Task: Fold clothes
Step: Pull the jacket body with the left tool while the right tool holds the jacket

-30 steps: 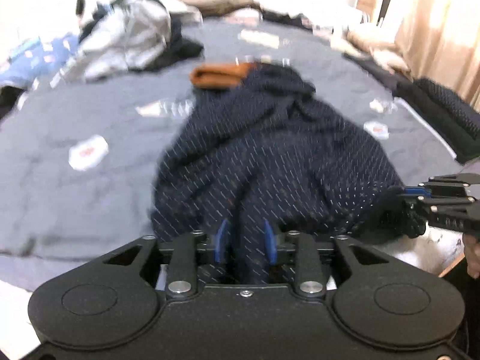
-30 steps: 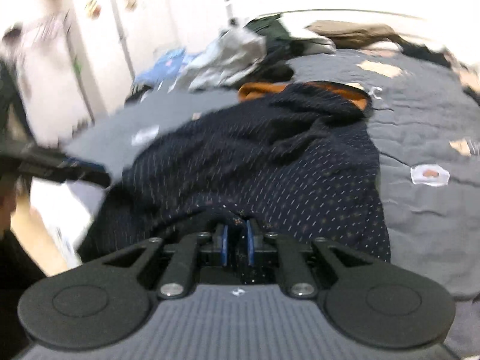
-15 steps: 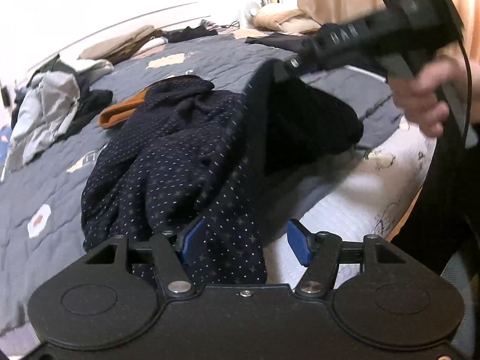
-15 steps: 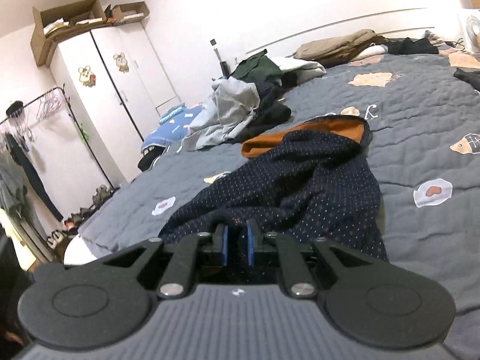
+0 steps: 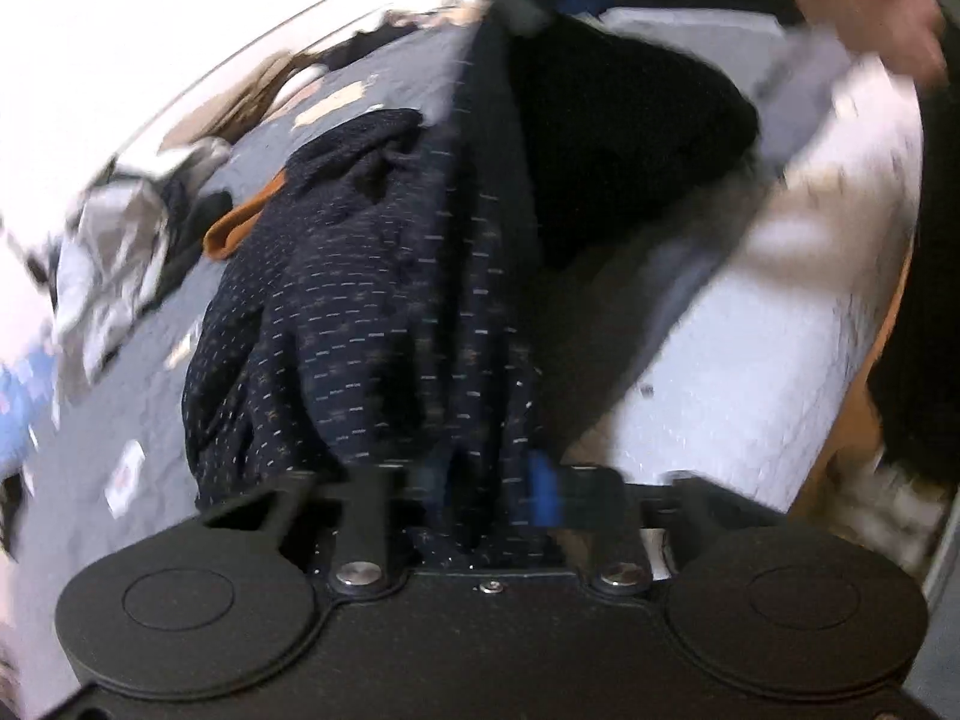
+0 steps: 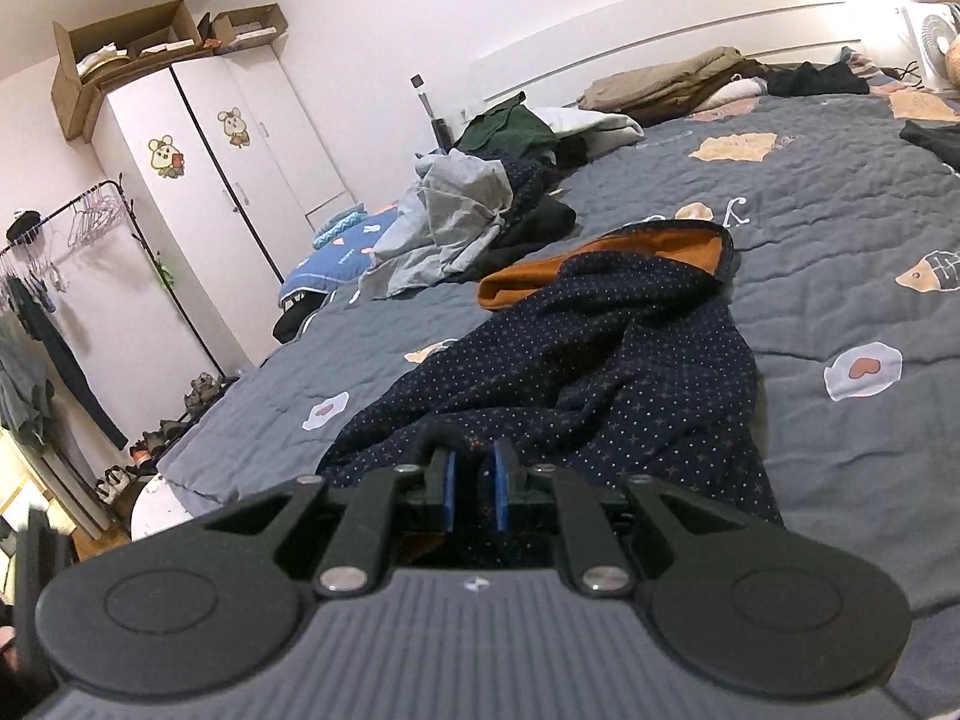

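Up top, cardboard boxes (image 6: 129, 45) with papers (image 6: 99, 60).

White wardrobe (image 6: 240, 180) with cardboard boxes (image 6: 126, 54) on top, beside a clothes rack (image 6: 90, 276).

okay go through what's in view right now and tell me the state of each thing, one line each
Navy garment: crumpled on the bed, orange lining showing, gripped at two spots.
Left gripper: jaws just closed, garment fabric between them.
Right gripper: shut on the garment.
Grey clothes: unfolded heap.
Wardrobe: doors closed.
Cardboard boxes: open on top of the wardrobe.
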Motion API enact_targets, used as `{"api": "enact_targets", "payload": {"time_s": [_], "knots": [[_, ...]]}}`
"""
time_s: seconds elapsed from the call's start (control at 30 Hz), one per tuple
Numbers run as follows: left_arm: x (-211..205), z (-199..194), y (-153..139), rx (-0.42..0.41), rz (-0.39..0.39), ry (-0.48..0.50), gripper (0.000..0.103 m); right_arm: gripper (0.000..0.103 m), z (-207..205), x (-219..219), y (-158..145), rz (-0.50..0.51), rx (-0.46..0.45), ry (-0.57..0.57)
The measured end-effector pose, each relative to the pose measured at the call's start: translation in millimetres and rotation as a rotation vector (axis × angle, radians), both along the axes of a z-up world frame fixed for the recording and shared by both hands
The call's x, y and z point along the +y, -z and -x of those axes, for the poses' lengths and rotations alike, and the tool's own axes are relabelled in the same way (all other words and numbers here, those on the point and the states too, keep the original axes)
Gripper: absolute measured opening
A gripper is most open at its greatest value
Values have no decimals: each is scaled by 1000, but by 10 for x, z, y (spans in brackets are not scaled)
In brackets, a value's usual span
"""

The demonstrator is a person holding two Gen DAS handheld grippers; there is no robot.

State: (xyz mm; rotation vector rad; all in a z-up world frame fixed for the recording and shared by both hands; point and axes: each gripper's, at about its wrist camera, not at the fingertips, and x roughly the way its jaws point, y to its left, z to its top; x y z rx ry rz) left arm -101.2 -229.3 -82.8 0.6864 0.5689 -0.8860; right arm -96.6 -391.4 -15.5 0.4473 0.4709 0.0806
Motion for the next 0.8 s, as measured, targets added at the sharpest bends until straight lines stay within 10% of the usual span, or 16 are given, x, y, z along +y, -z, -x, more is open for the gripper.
{"api": "enact_targets", "payload": {"time_s": [0.33, 0.8], "knots": [[507, -665, -671, 105, 399, -204, 9, 12, -56, -68, -110, -27, -31, -3], [297, -1493, -370, 198, 322, -354, 21, 16, -742, -156, 261, 60, 118, -78]]}}
